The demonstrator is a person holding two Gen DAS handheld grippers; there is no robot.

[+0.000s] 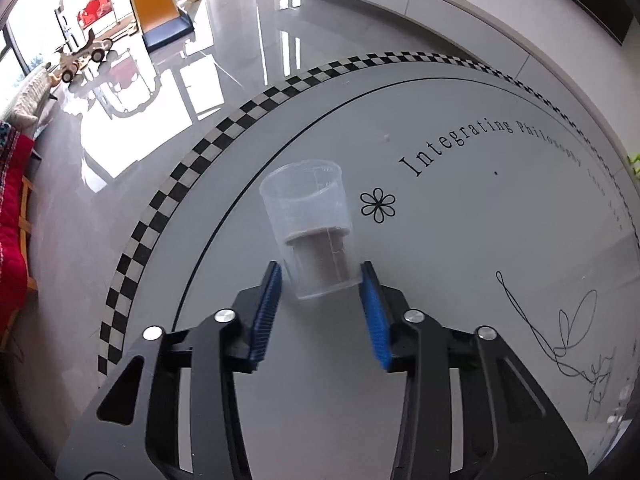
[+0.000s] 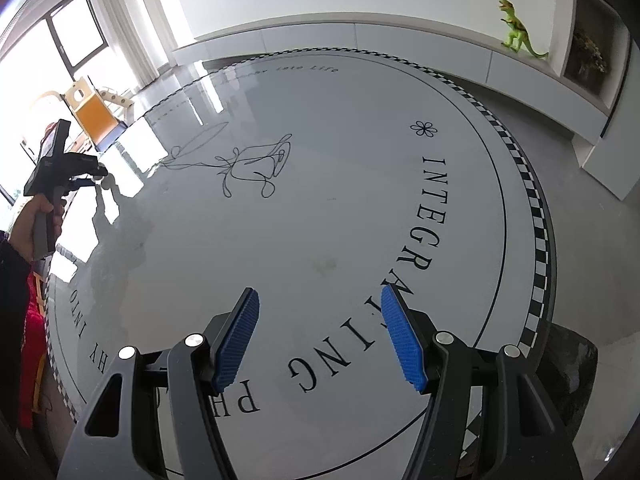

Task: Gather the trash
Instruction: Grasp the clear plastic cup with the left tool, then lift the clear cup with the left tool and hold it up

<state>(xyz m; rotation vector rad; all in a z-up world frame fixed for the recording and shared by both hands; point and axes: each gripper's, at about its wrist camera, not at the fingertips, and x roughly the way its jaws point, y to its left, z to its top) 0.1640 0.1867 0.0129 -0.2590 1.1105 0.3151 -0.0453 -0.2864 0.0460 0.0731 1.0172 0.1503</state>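
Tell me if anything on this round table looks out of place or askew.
One thing stands out: a clear plastic cup sits alone on the round table, leaning slightly, with a brownish inner piece in its lower half. The left gripper is shut on its base. No spill shows. The right gripper hangs open over bare tabletop.

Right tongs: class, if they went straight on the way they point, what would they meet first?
Probably the bare white table top: nothing lies between or ahead of the open right tongs, though depth is hard to judge.
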